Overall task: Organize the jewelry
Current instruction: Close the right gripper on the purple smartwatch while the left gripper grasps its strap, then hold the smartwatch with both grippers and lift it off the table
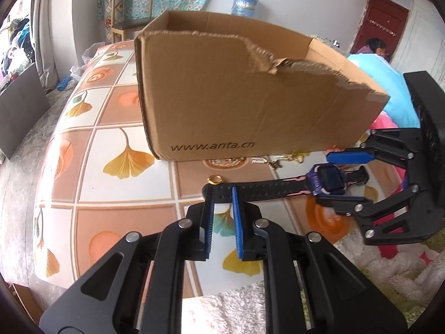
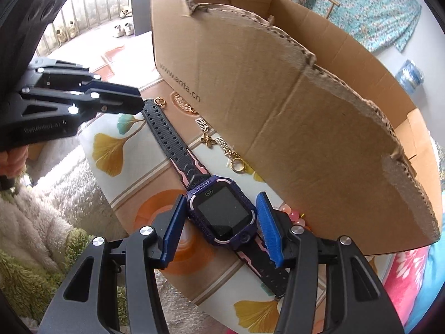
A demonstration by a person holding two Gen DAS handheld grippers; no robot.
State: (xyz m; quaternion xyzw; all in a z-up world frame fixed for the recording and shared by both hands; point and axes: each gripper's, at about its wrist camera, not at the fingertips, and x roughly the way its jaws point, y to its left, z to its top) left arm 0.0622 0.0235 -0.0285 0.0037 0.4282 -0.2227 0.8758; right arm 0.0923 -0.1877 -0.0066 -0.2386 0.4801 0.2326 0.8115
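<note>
A purple smartwatch (image 2: 222,214) with a black strap (image 2: 169,142) lies on the patterned table in front of a torn cardboard box (image 1: 236,91). My left gripper (image 1: 224,194) is narrowly open, its blue pads either side of the strap end (image 1: 222,193). My right gripper (image 2: 222,228) is open, its pads straddling the watch face; it shows in the left wrist view (image 1: 345,178). A gold ring (image 1: 215,179) lies near the strap end. A gold butterfly chain (image 2: 211,140) with a ring (image 2: 238,164) lies by the box.
Pink beads (image 2: 294,217) lie by the box wall under my right finger. The table (image 1: 128,189) carries a ginkgo-leaf cloth. A fluffy blanket (image 2: 41,222) borders the near edge. A chair (image 1: 130,14) stands behind the table.
</note>
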